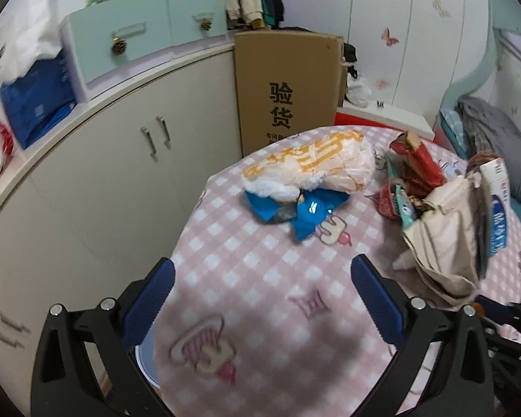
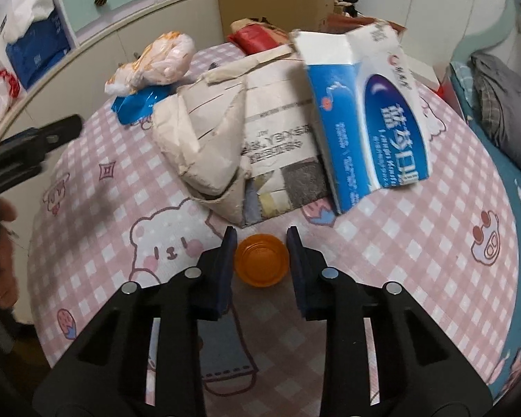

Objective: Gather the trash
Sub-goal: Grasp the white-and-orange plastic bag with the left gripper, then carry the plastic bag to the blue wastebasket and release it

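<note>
Trash lies on a pink checked tablecloth (image 1: 246, 278). My right gripper (image 2: 260, 239) has an orange bottle cap (image 2: 260, 260) between its fingers, which touch its sides. Beyond it lie a crumpled beige paper bag (image 2: 232, 132) and a blue-and-white box (image 2: 375, 114). An orange-and-white plastic bag (image 2: 156, 62) rests on a blue wrapper (image 2: 139, 104) at the far left. My left gripper (image 1: 260, 271) is open and empty above the cloth, short of the blue wrapper (image 1: 305, 212) and the plastic bag (image 1: 316, 163). The paper bag (image 1: 444, 229) with red wrappers (image 1: 420, 166) is to its right.
A cream cabinet (image 1: 128, 173) runs along the left, with mint drawers (image 1: 121, 41) and a blue bag (image 1: 34, 100) on top. A tall cardboard box (image 1: 284, 87) stands behind the table. A bed with grey bedding (image 2: 503, 104) is at the right.
</note>
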A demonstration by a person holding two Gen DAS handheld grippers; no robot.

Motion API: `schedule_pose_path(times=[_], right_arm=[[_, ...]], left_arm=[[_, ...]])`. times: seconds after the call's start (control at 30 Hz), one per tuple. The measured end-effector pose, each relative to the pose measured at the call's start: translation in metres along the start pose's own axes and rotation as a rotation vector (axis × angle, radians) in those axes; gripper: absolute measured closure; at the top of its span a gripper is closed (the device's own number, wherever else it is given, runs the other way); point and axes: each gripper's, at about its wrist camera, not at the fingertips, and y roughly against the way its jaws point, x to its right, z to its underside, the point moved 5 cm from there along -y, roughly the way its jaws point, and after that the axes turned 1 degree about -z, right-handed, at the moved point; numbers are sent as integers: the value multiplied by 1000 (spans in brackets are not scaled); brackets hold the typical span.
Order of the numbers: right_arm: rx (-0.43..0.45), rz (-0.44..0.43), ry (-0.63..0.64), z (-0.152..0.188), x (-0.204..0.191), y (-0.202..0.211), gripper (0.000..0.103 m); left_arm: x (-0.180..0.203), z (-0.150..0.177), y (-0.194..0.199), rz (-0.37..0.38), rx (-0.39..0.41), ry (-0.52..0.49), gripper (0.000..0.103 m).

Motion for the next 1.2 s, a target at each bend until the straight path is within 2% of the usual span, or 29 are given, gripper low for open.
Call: schedule_pose_path(times=[0.1, 0.23, 0.43, 0.5, 0.53, 0.57, 0.6, 0.63, 0.7, 0.97, 1.2], right_arm=[[8, -15, -23, -2, 10, 5, 74], [22, -21, -44, -5, 18, 11, 74], [39, -25, -56, -10, 21, 17, 74], [43, -27, -58, -11, 20, 19, 74], [45, -27, -58, -11, 20, 19, 74], [47, -27, -57, -12, 20, 20, 74], [50, -26, -57, -13, 20, 22, 74], [52, -27, -57, -14, 21, 23, 74], [56, -28, -55, -14, 20, 25, 74], [83, -35, -40, -19, 10, 37, 74], [126, -52, -8, -30, -7, 56, 74]], left_arm=[[4, -15, -10, 10, 24, -29, 4], [19, -41, -24, 61, 53, -135, 4], [37, -68, -65, 88, 12, -267, 4], [41, -75, -73, 141, 26, -282, 4], [42, -77, -76, 171, 21, -281, 4], [43, -77, -80, 202, 4, -279, 18], [44, -77, -85, 241, -26, -280, 39], [44, -77, -87, 259, -43, -274, 39], [41, -76, -86, 295, -38, -254, 46], [16, -82, -46, 336, 55, -147, 49], [-21, -80, 5, 329, 146, -23, 49]])
